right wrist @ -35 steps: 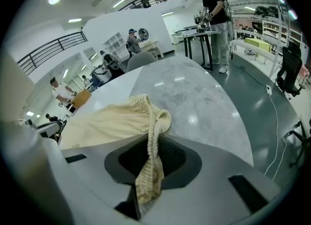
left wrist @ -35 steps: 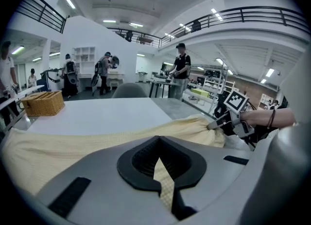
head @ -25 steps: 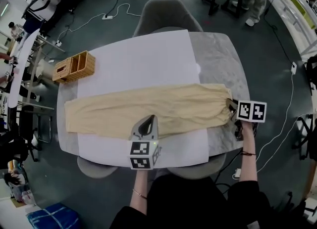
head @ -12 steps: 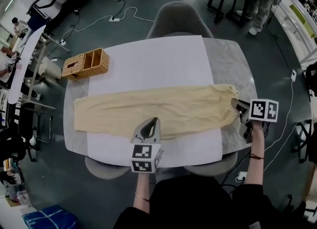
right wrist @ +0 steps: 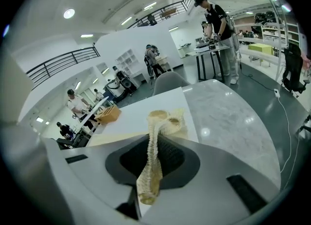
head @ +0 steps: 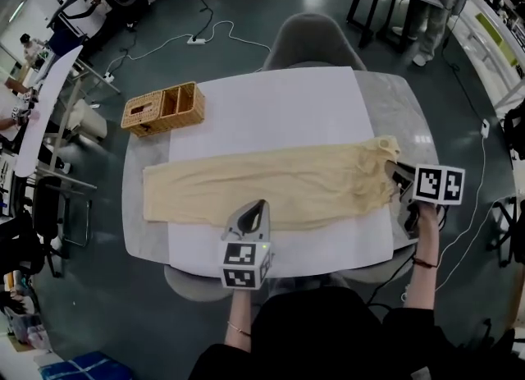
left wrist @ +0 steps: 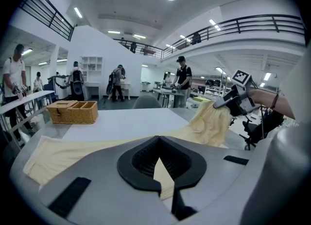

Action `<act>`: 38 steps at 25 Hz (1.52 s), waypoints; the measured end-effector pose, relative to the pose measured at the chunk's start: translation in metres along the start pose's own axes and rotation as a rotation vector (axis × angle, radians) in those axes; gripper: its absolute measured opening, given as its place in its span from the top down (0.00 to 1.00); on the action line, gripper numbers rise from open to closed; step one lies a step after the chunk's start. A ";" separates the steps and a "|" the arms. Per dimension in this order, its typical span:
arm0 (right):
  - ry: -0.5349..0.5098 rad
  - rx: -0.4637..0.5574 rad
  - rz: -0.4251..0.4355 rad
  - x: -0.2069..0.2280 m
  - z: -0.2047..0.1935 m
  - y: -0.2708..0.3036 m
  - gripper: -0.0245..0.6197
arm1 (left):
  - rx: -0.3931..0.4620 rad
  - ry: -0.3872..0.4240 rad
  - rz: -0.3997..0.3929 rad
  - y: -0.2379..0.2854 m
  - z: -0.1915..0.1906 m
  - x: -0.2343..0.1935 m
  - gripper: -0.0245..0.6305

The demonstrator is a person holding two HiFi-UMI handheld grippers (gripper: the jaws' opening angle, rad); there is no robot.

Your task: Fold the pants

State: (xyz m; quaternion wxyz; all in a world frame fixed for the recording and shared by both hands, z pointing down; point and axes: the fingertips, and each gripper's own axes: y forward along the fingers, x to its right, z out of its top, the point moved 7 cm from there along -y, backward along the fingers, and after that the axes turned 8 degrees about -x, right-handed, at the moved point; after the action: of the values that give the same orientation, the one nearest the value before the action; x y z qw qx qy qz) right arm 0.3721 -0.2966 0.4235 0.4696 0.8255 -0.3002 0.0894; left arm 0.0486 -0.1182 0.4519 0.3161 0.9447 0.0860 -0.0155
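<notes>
We start the fold with the left gripper point(head: 259, 206) pinching the near edge of the pants point(head: 287, 181) and the right gripper point(head: 392, 170) clenching the waistband point(head: 384, 150), which we judge must next go toward the cuffs point(head: 152, 196).

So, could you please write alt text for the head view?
Yellow pants lie stretched across a white sheet, the right tongs pinching the waistband and the left tongs the near edge. A wicker basket sits far left.

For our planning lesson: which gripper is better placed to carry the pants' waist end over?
Right: the right gripper clamps the pants by the raised waistband; the left gripper sits mid-length at their near edge.
</notes>
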 end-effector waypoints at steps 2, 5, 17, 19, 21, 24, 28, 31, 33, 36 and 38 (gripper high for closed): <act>-0.007 0.011 0.002 -0.023 -0.003 0.006 0.89 | 0.005 0.001 -0.003 -0.010 -0.004 -0.017 0.95; -0.026 0.023 0.003 -0.056 -0.007 0.016 0.89 | 0.013 0.006 -0.008 -0.023 -0.012 -0.042 0.95; -0.077 0.065 0.050 -0.137 -0.005 0.035 0.89 | 0.037 -0.013 -0.013 -0.056 -0.023 -0.091 0.95; -0.089 0.066 0.058 -0.147 -0.006 0.039 0.89 | 0.036 -0.016 0.000 -0.061 -0.027 -0.098 0.95; -0.101 0.066 0.068 -0.156 -0.007 0.043 0.89 | 0.041 -0.021 0.012 -0.067 -0.030 -0.103 0.95; -0.126 0.064 0.091 -0.172 -0.006 0.050 0.89 | 0.056 -0.028 0.030 -0.076 -0.030 -0.109 0.95; -0.153 0.048 0.142 -0.191 -0.002 0.060 0.89 | 0.069 -0.052 0.068 -0.087 -0.029 -0.115 0.95; -0.175 0.036 0.189 -0.205 0.003 0.067 0.89 | 0.070 -0.073 0.103 -0.093 -0.028 -0.117 0.95; -0.190 0.031 0.215 -0.213 0.008 0.072 0.89 | 0.072 -0.080 0.126 -0.097 -0.027 -0.118 0.95; -0.197 0.025 0.265 -0.224 0.013 0.079 0.89 | 0.071 -0.100 0.162 -0.104 -0.028 -0.120 0.95; -0.201 0.019 0.302 -0.231 0.014 0.081 0.89 | 0.070 -0.114 0.186 -0.109 -0.027 -0.118 0.95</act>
State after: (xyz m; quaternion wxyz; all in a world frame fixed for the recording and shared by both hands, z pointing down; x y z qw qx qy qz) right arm 0.1381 -0.2439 0.3749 0.4109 0.7802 -0.4650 0.0788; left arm -0.0874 -0.0341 0.4187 0.2872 0.9567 -0.0208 -0.0430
